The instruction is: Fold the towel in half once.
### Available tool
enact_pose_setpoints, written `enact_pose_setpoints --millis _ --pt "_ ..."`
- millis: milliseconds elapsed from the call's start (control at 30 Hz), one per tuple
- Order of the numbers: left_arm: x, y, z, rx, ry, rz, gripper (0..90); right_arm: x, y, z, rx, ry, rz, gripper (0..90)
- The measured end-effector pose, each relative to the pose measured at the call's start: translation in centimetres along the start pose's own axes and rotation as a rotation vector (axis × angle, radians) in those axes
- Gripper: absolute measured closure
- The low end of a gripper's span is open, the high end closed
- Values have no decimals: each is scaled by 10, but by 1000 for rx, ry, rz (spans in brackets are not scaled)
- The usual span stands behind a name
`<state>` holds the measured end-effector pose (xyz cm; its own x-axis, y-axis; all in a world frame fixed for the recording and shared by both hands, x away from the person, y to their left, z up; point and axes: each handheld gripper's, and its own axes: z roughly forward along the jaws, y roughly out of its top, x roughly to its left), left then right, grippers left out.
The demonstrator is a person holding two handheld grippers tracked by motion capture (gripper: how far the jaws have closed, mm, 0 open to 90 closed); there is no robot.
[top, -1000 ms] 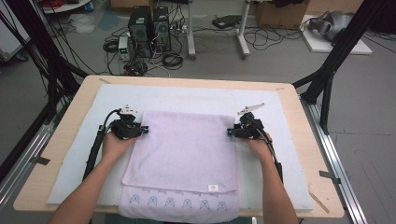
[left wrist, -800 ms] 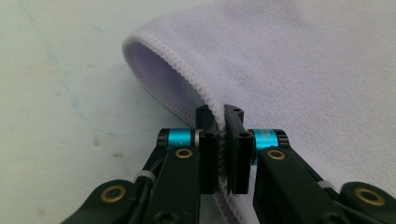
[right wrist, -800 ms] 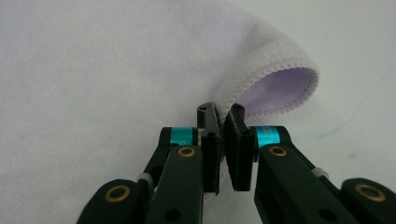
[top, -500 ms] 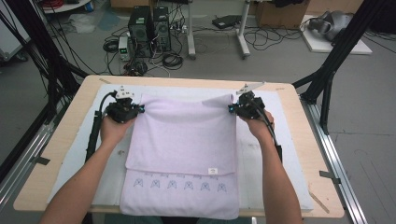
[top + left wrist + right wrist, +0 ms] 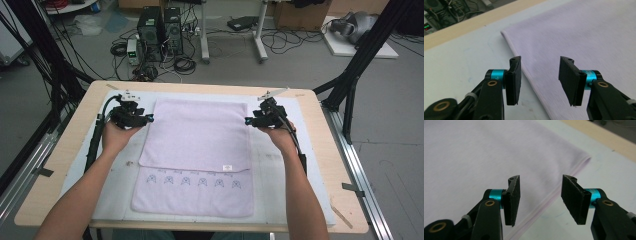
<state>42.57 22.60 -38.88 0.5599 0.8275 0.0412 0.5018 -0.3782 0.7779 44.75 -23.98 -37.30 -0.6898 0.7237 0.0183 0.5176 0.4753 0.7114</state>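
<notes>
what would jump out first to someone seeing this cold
A pale lilac towel lies folded in the middle of the table, its lower layer's row of small motifs showing nearest the person. The left gripper and right gripper flank its far corners, jaws just opened, nothing between them.

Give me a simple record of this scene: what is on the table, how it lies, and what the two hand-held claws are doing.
item: lilac towel, folded partway, upper layer short of the near edge
pattern: row of small printed motifs on the uncovered near strip
surface: white mat on a wooden table
left gripper: at the towel's far left corner, jaws just opened, nothing between them
right gripper: at the far right corner, jaws just opened, nothing between them
</notes>
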Motion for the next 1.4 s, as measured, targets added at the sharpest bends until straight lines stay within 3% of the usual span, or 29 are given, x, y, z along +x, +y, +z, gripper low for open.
enact_pose_setpoints --millis 67,100,233,300,467,567,667,733,900,1033,1133,1233,1400 --pt "-6 -10 -4 0 -28 16 517 9 -8 -4 -12 38 -3 486" --pt "-10 -14 -6 26 -46 24 511 13 -10 -5 -16 49 -9 484" --pt "-22 -28 -19 0 -91 53 484 35 -25 -12 -28 97 -53 487" --pt "-29 -37 -26 5 -94 88 482 44 -31 -15 -37 122 -63 503" --pt "-42 -55 -40 -18 -120 130 483 66 -49 -18 -21 141 -107 527" --pt "-46 -64 -43 -8 -144 128 494 72 -61 -19 -25 156 -104 543" --pt "-47 -76 -44 4 -165 122 533 77 -66 -19 36 160 -115 546" --pt "-48 -82 -43 16 -176 122 558 83 -70 -19 19 168 -136 566" --pt "-51 -93 -40 56 -211 129 621 88 -80 -9 47 194 -135 618" --pt "-54 -93 -38 58 -216 157 753 89 -88 1 75 203 -141 684" --pt "-56 -92 -38 57 -213 170 849 88 -91 2 50 206 -131 740" --pt "-56 -91 -38 57 -212 164 874 88 -91 2 50 212 -139 849" --pt "-53 -89 -45 33 -212 159 880 88 -89 -2 34 216 -140 875"
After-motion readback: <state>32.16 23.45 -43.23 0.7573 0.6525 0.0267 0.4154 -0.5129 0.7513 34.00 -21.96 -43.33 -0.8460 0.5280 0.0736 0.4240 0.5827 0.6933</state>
